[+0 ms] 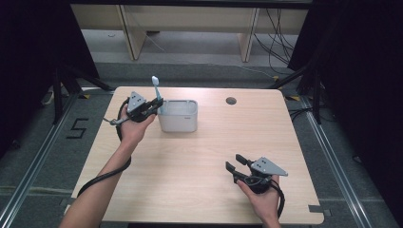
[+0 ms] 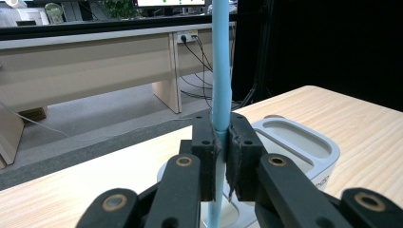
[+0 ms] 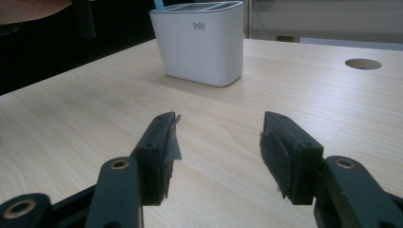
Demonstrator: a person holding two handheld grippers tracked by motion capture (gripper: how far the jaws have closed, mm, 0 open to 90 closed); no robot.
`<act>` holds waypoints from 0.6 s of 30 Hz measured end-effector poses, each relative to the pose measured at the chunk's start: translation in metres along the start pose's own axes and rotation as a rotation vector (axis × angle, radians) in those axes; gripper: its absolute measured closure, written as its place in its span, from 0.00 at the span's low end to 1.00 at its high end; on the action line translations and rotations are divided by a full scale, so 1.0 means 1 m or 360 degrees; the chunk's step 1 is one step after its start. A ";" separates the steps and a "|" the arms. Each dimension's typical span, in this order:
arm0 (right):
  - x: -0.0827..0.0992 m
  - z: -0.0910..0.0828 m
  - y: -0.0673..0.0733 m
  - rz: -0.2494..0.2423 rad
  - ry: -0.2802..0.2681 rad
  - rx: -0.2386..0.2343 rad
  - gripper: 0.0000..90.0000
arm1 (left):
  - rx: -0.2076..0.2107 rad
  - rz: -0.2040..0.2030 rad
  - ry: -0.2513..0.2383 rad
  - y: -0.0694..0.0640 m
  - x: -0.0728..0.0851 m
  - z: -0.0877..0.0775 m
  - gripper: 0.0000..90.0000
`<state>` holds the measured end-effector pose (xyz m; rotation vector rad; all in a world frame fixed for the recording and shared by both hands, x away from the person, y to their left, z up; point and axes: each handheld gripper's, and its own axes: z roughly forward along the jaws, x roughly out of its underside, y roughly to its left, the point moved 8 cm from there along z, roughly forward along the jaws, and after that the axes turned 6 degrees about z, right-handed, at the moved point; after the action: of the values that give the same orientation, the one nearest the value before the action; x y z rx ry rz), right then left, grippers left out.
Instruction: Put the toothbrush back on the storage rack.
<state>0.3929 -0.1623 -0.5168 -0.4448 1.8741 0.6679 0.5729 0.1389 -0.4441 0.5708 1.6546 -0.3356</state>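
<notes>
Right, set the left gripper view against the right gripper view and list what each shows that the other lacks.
Left gripper view: the left gripper shut on the upright light blue toothbrush handle, whose lower end goes down into an opening of the white holder, seen from above with its compartments; a floor, desks and cables lie beyond.

Right gripper view: the right gripper open over bare wood, the printed front of the holder, and a round hole in the table.

Both: the white holder, the blue handle and the wooden tabletop.

Left gripper (image 1: 153, 107) and right gripper (image 1: 236, 164) were black, brass-riveted, grey three-cornered plates on top, black cables trailing; forearms bare.
</notes>
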 end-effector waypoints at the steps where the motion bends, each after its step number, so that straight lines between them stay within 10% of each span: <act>1: 0.002 -0.001 0.002 0.0046 0.0024 0.0021 0.52 | -0.0001 0.0002 0.0001 0.000 0.000 0.000 0.91; 18: 0.002 0.002 0.001 -0.0008 0.0015 -0.0016 0.52 | 0.0002 -0.0008 0.0042 0.001 0.010 0.003 0.91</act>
<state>0.3928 -0.1598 -0.5189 -0.4600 1.8783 0.6733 0.5751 0.1395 -0.4547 0.5744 1.6812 -0.3344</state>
